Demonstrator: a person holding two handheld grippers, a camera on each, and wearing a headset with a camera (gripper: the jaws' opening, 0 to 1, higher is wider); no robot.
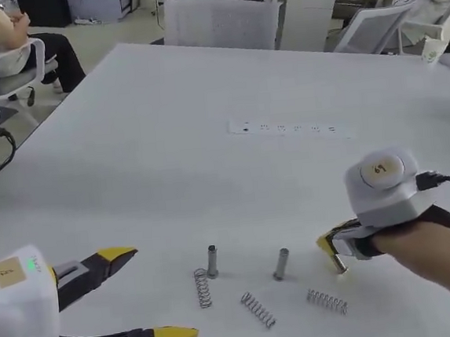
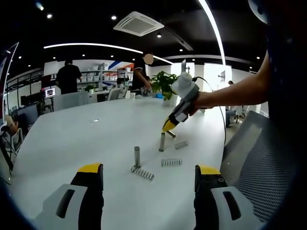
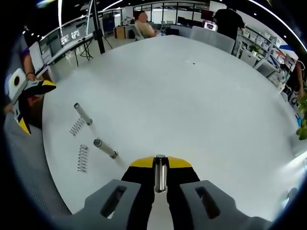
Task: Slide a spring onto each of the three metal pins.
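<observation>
Two metal pins (image 1: 212, 260) (image 1: 281, 264) stand upright on the white table (image 1: 209, 162). Three springs (image 1: 202, 287) (image 1: 258, 309) (image 1: 327, 301) lie flat in front of them. My right gripper (image 1: 339, 255) is shut on a third pin (image 3: 160, 173), tip touching or just above the table, right of the standing pins. In the right gripper view that pin sits between the yellow tips (image 3: 160, 163). My left gripper (image 1: 146, 298) is open and holds nothing, at the near left. Its view shows the pins (image 2: 136, 156) (image 2: 162, 142) and springs (image 2: 142, 173) (image 2: 171, 162) ahead of the jaws.
A flush power strip (image 1: 288, 127) is set into the table further back. Office chairs (image 1: 220, 23) stand along the far edge, and a person (image 1: 9, 37) sits at the far left. The near table edge is close to the springs.
</observation>
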